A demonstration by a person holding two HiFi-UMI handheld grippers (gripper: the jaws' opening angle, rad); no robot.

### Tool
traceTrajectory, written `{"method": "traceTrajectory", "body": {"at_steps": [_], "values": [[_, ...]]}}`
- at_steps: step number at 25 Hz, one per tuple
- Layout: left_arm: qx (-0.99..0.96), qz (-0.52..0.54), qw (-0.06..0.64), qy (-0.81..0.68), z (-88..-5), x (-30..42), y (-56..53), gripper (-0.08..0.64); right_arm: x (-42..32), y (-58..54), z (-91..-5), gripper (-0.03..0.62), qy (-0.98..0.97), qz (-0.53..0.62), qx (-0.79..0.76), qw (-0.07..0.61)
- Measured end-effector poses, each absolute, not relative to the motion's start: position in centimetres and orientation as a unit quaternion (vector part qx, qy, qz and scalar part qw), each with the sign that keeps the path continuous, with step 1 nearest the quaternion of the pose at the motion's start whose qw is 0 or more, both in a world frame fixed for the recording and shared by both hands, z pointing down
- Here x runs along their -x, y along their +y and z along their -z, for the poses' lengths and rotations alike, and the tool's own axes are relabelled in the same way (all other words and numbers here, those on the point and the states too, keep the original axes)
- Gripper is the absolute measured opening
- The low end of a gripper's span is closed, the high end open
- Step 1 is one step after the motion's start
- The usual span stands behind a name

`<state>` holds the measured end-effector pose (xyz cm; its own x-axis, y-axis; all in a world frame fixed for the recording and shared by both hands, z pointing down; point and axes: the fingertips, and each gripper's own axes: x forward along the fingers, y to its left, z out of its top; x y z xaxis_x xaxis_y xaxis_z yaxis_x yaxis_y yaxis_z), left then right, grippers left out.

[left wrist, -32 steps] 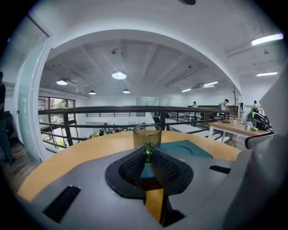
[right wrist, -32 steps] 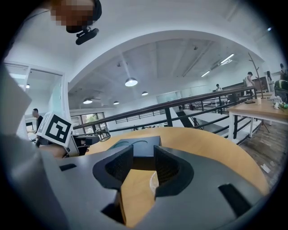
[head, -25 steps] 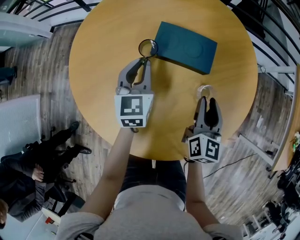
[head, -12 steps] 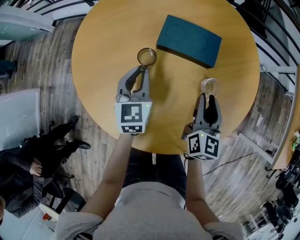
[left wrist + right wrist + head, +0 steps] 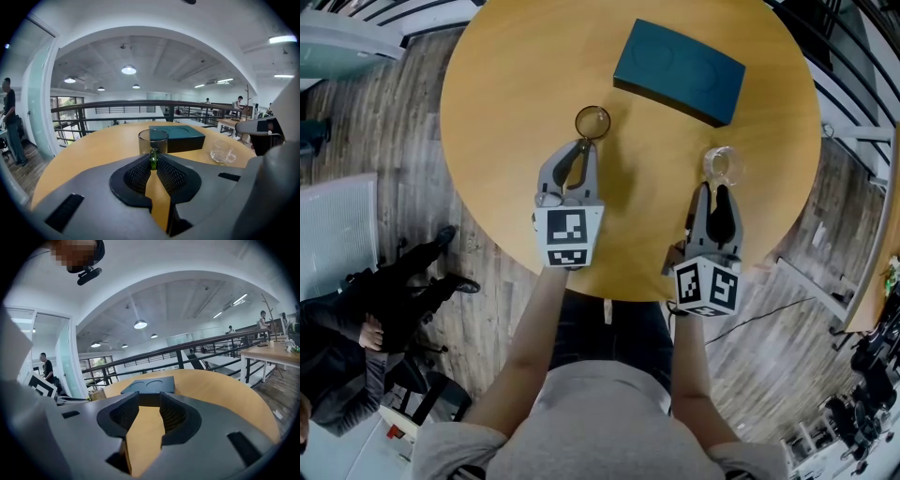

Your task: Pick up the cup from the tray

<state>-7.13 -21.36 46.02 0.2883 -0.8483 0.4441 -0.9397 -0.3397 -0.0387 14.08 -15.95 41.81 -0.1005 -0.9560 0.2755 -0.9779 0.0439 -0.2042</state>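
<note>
A dark teal tray lies empty at the far side of the round wooden table. Clear of the tray's near left corner stands a straight glass tumbler. My left gripper is shut on its near wall, which shows as a green sliver between the tips in the left gripper view. A clear handled cup stands on the table at the right. My right gripper is open just short of it, with nothing between its jaws. The right gripper view shows the tray but not that cup.
The table's near edge runs just under both gripper cubes. Wooden floor surrounds the table, and a person in dark clothes sits at the lower left. Black railings run behind the table.
The tumbler has come away from the tray's corner toward me together with my left gripper. My right gripper and the handled cup have hardly shifted on the table.
</note>
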Motion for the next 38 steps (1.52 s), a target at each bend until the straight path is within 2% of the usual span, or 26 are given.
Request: {"method": "traceTrajectory", "body": {"at_steps": [2,6,12,38], "values": [[-0.795,-0.196,0.114,-0.562,-45.8,7.2,-21.2,0.044,-13.8,-15.9,-41.3,0.127,-0.724,-0.166,-0.669,0.030],[-0.796,-0.189,0.108,-0.564,-44.8,7.4,-21.0,0.044,-12.9,-15.9,-39.6,0.043,-0.735,-0.143,-0.663,0.023],[-0.797,-0.178,0.095,-0.570,-42.8,7.8,-21.1,0.044,-11.8,-16.2,-37.7,0.009,-0.750,-0.126,-0.649,0.017],[-0.810,-0.149,0.058,-0.564,-37.8,6.9,-20.9,0.044,-10.2,-16.3,-35.6,0.006,-0.757,-0.107,-0.644,0.016]]}}
